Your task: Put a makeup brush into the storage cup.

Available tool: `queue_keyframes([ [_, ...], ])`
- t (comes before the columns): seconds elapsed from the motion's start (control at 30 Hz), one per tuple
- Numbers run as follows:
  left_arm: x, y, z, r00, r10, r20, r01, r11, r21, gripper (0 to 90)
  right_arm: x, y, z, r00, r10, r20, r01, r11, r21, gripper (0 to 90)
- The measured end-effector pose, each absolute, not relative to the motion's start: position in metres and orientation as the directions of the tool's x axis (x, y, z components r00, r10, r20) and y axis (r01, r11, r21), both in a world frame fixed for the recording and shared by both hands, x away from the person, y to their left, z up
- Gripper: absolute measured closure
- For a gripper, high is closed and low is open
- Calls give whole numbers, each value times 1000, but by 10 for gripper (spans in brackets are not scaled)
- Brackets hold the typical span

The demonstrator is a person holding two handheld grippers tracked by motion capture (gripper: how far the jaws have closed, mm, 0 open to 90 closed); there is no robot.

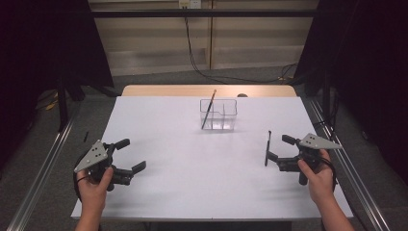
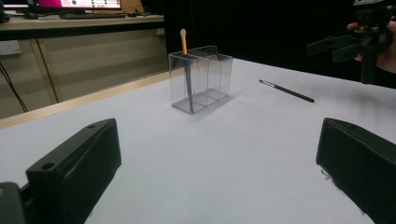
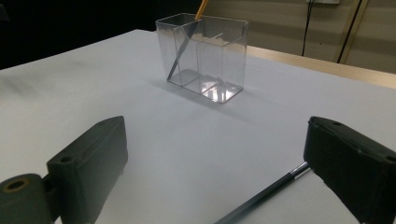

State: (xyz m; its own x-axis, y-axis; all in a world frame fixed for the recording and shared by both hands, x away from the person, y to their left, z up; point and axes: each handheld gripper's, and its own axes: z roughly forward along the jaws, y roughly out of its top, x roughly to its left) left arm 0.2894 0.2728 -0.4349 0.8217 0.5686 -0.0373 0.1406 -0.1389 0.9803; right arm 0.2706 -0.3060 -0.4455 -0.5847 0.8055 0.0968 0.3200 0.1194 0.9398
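Note:
A clear divided box [image 1: 222, 115] stands at the table's far middle, with an orange-handled brush [image 1: 209, 109] leaning in its left compartment. The box [image 2: 205, 79] and brush [image 2: 186, 60] also appear ahead in the left gripper view. A thin black brush [image 1: 268, 142] lies flat on the white table [image 1: 192, 183], just left of my right gripper [image 1: 279, 148]. In the right gripper view the black brush [image 3: 261, 193] lies on the table between the open jaws, close to the right jaw. My right gripper [image 3: 217, 140] holds nothing. My left gripper [image 1: 132, 154] rests open at the near left, empty [image 2: 217, 140].
A wooden strip [image 1: 207, 90] runs along the table's far edge. Metal rails [image 1: 43, 163] flank both sides, and dark curtains hang left and right. Cables [image 1: 211, 72] trail on the floor behind. The other hand's gripper [image 2: 350, 42] shows far right in the left gripper view.

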Motion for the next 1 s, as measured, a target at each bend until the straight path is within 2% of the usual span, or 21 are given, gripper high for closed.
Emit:
queue_keyframes([
  [1.0, 292, 274, -438, 826, 561, -45, 145, -134, 980, 0, 302, -300, -442, -529, 844, 89, 324, 104, 940, 58],
])
